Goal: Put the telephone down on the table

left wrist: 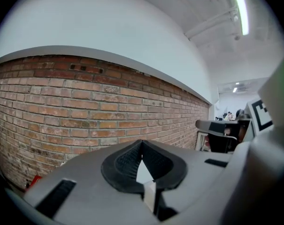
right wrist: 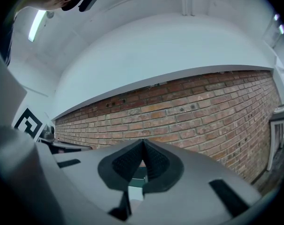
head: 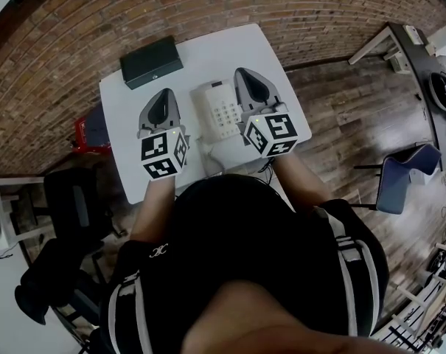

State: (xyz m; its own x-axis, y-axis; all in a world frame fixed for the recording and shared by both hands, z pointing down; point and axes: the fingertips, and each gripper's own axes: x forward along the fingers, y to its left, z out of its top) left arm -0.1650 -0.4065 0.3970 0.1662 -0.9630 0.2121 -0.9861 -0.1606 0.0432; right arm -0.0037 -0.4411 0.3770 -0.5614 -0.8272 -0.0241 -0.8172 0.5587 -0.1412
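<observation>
White telephone [head: 224, 109] on white worktop [head: 123, 120], dark box [head: 151, 62] at 11 o'clock, grey left tongs [left wrist: 142, 142] and right tongs [right wrist: 142, 141] bearing black-and-white square markings, red-brown brick wall [head: 75, 21], blue chair [head: 399, 179] at 3 o'clock.

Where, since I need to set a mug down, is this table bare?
Bare: the far right corner of the table, between the dark box and the right edge, and the left strip nearer than the box. Crowded: the middle, where the telephone lies with the left gripper and right gripper on either side.
</observation>
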